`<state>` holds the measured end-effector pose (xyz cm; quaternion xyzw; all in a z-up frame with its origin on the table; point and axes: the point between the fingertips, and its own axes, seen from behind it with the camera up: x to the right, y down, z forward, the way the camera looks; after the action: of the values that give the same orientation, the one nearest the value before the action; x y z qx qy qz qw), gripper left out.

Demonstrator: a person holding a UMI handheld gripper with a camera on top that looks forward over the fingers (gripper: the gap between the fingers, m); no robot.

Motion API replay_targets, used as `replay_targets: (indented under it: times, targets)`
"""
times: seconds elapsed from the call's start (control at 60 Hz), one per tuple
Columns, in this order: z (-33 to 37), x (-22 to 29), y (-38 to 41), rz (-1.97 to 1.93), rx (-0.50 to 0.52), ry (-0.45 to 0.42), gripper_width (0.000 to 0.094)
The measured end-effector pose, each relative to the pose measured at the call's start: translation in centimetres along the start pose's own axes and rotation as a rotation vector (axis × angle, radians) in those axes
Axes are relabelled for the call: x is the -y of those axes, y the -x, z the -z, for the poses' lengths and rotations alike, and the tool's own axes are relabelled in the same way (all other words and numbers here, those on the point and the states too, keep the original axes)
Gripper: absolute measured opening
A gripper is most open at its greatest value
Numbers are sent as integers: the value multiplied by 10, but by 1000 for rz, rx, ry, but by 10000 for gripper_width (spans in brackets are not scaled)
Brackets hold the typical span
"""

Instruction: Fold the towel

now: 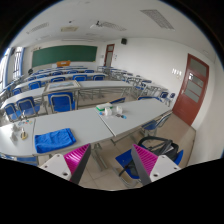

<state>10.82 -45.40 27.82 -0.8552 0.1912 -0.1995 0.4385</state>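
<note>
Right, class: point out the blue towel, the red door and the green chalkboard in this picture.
blue towel [54, 141], gripper view, middle of the cloth lying on the near desk.
red door [191, 88], gripper view, centre of the door panel.
green chalkboard [64, 56], gripper view, middle of the board on the far wall.

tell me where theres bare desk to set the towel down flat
The blue towel lies on the near desk, just ahead of one finger of the open gripper. Bare top runs from the towel's far edge to the small items near the desk's far corner. The rows of desks and blue chairs beyond are crowded.
</note>
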Motion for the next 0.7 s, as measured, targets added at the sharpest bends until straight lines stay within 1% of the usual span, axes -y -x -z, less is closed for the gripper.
replay_targets:
  times: [0.067, 0.167, 0.25, 0.35, 0.467, 0.517, 0.583, 0.7]
  targets:
    - [0, -8, 6, 7, 13, 10, 852]
    - [1, -35, 21, 28, 41, 42, 851]
    - [-1, -66, 56, 58, 79, 68, 850]
    - [-3, -103, 117, 103, 168, 91, 858]
    - [-7, -136, 218, 150, 325, 112, 859]
    - [-10, -141, 263, 162, 388, 109, 858]
    - [-22, -138, 321, 182, 460, 77, 851]
    - [-58, -126, 402, 216, 511, 18, 849]
